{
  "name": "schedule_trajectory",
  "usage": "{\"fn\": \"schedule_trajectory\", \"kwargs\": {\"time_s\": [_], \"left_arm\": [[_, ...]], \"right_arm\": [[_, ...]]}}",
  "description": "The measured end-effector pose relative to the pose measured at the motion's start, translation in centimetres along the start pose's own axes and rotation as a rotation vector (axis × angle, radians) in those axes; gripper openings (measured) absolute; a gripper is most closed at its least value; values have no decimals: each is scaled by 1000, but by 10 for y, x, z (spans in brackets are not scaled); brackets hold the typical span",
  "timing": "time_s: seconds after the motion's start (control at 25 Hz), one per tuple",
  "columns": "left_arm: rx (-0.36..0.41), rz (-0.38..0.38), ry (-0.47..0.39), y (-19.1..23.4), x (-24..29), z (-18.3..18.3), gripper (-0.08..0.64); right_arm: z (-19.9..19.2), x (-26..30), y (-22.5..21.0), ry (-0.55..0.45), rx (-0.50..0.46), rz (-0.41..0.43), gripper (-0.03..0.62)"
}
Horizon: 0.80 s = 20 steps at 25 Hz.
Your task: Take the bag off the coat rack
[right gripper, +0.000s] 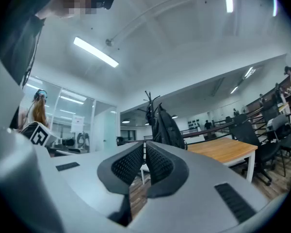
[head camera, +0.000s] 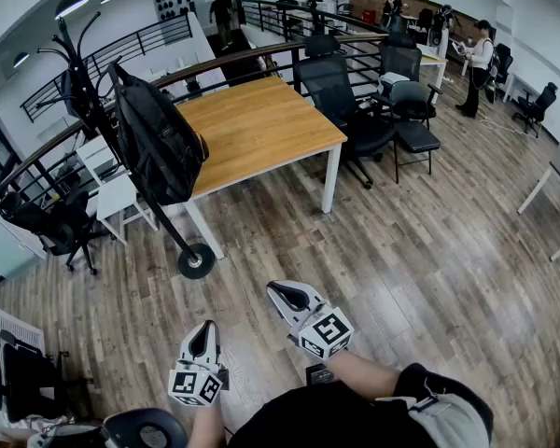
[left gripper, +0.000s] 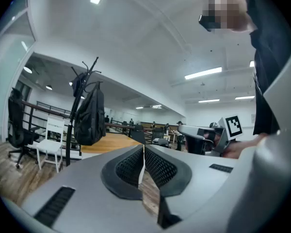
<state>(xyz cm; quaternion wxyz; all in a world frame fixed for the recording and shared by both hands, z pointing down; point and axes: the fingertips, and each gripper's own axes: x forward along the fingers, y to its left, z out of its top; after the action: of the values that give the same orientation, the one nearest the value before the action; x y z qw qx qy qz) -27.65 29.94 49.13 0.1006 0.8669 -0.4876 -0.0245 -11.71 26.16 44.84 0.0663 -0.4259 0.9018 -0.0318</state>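
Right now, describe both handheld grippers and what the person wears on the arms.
The left gripper and right gripper match: light grey moulded shells, black dimpled pads, and a white cube with black square markers on each. The forearms are uncovered below a black top.

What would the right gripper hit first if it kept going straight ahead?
Most likely the black backpack hanging on the coat rack, almost dead ahead of the shut right gripper; nothing nearer shows, though depth is hard to judge.
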Motion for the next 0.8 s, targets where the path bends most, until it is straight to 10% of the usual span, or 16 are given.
{"fn": "schedule_trajectory", "kwargs": {"time_s": [0.16, 0.8], "left_arm": [[82, -61, -33, 2, -11, 29, 17], [65, 156, -113, 25, -55, 0, 17]], "right_arm": [[11, 4, 16, -44, -8, -14, 40], [-27, -31, 56, -3, -3, 70, 40]]}}
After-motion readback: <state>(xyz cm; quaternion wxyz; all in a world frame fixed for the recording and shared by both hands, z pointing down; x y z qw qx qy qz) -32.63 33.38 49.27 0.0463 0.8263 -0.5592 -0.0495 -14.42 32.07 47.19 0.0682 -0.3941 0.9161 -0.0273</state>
